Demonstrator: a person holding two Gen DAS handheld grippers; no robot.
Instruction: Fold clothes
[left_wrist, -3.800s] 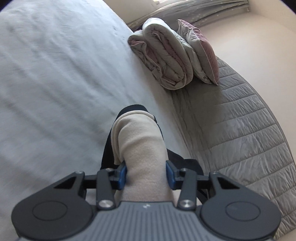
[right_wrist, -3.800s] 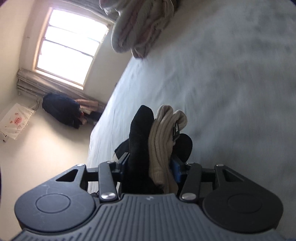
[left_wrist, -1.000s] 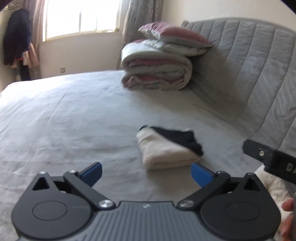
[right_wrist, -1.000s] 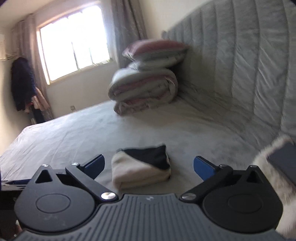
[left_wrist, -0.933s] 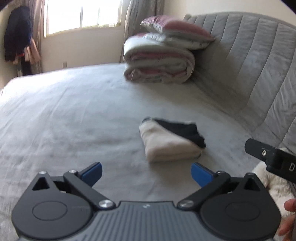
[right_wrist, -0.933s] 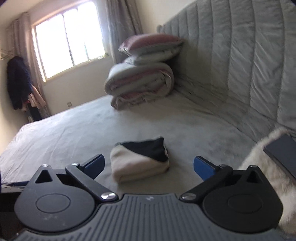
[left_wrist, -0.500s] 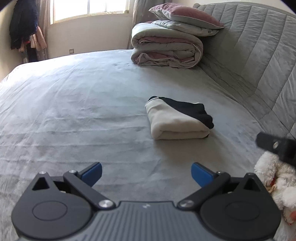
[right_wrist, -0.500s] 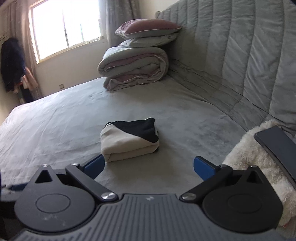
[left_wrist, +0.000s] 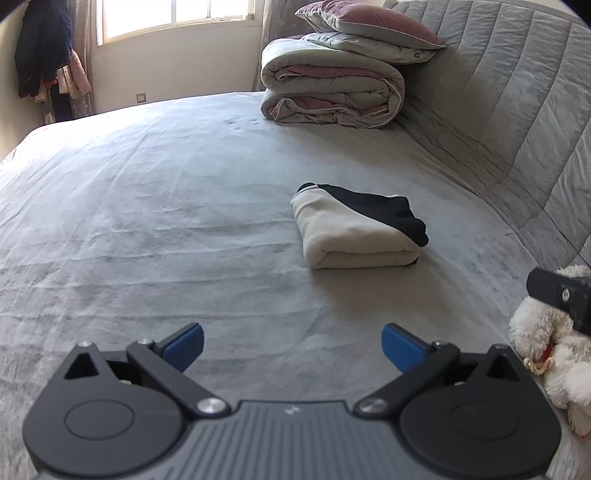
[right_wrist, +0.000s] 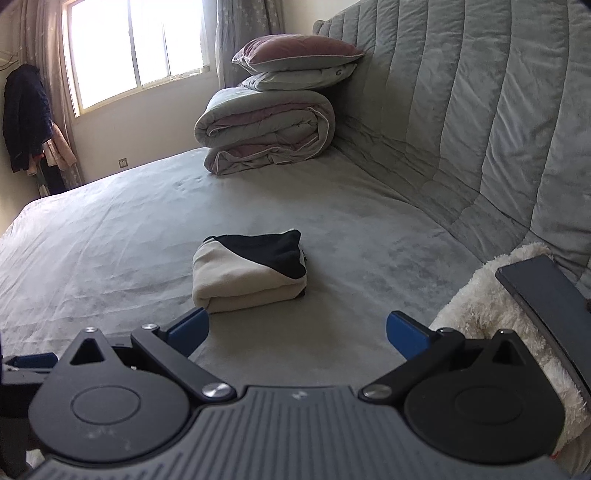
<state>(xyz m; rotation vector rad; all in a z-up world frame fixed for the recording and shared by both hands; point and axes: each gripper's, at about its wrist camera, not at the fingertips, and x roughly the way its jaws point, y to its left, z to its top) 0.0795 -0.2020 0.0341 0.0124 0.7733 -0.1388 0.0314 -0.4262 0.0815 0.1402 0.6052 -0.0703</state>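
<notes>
A folded cream and black garment (left_wrist: 356, 230) (right_wrist: 251, 271) lies flat on the grey bed sheet (left_wrist: 147, 221) (right_wrist: 110, 240), near the headboard side. My left gripper (left_wrist: 291, 341) hangs open well short of it, nothing between its blue pads. My right gripper (right_wrist: 295, 328) is also open and empty, just in front of the garment and slightly to its right. A dark part of the right tool (left_wrist: 561, 295) shows at the right edge of the left wrist view.
A rolled duvet with two pillows (left_wrist: 343, 74) (right_wrist: 273, 110) is stacked at the far end. The quilted grey headboard (left_wrist: 517, 110) (right_wrist: 480, 129) runs along the right. A white plush toy (left_wrist: 554, 354) (right_wrist: 491, 306) lies at near right. Clothes (left_wrist: 44, 59) hang by the window.
Both grippers let go of the garment, which now lies folded on the bed. They have drawn back and lowered, and over the last second the views steadied.
</notes>
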